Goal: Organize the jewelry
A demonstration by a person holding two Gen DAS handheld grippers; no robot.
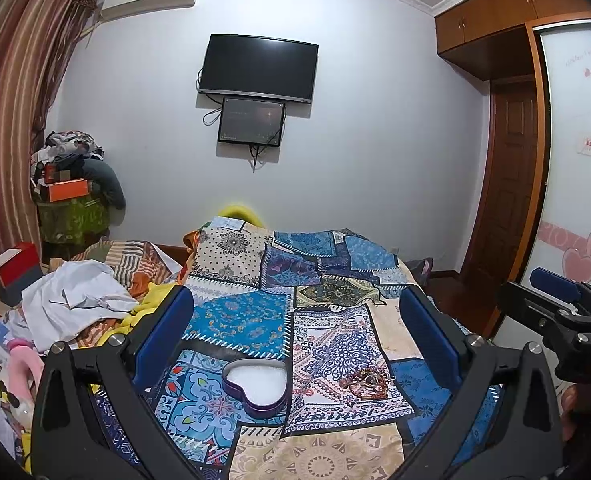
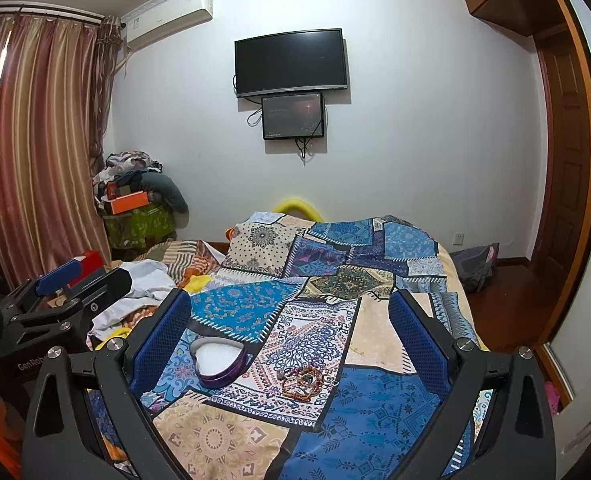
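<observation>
- Holding my left gripper (image 1: 295,344) and right gripper (image 2: 287,340) above the patchwork bedspread (image 2: 375,420), jaws wide apart, gripping nothing.
- Jewelry pile (image 2: 302,381) lies at 3 o'clock of the heart-shaped tin (image 2: 219,364), just beside it.

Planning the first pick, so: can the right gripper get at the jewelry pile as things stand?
Probably yes. The right gripper is open and empty, and the jewelry pile lies uncovered on the patchwork bedspread, beside the heart-shaped tin, with nothing between.
</observation>
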